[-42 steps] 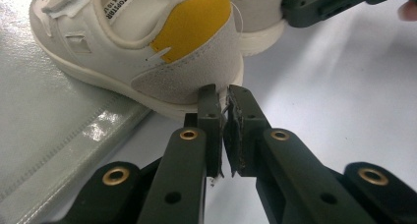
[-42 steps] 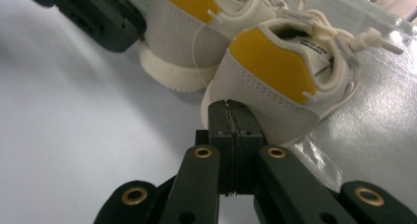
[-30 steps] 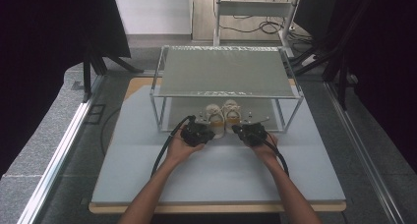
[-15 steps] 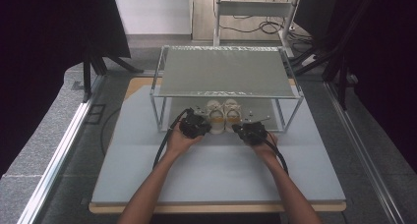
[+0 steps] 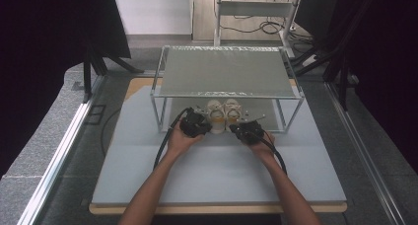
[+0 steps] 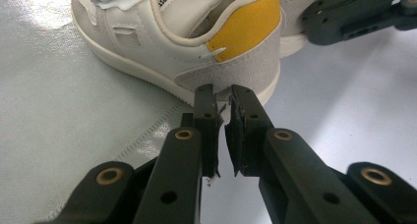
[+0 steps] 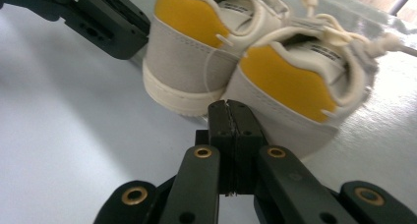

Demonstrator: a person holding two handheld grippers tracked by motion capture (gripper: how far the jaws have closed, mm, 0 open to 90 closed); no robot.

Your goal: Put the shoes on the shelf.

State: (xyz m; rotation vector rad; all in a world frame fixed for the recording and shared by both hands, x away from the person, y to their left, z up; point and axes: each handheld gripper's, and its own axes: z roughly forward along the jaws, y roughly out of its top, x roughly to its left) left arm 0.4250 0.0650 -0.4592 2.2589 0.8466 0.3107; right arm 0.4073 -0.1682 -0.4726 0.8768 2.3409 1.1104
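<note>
A pair of cream sneakers with yellow heel patches stands under a wire shelf, the left shoe [image 5: 215, 111] [image 6: 196, 37] [image 7: 192, 52] beside the right shoe [image 5: 231, 111] [image 7: 295, 81]. My left gripper [image 5: 207, 128] [image 6: 221, 94] has its tips at the left shoe's grey heel. Its jaws have just been opening and stand a narrow slit apart with nothing between them. My right gripper [image 5: 237, 128] [image 7: 227, 106] is shut on nothing, its tips at the right shoe's heel. Each gripper view also catches the other gripper's jaws at its top edge.
The metal rack [image 5: 226, 72] stands on slim legs over the shoes, low above both grippers. The grey table mat [image 5: 222, 175] stretches toward the near edge. Cables trail from both grippers back along the forearms.
My left hand has moved forward toward the rack and the left shoe's heel. The right hand has stayed put.
</note>
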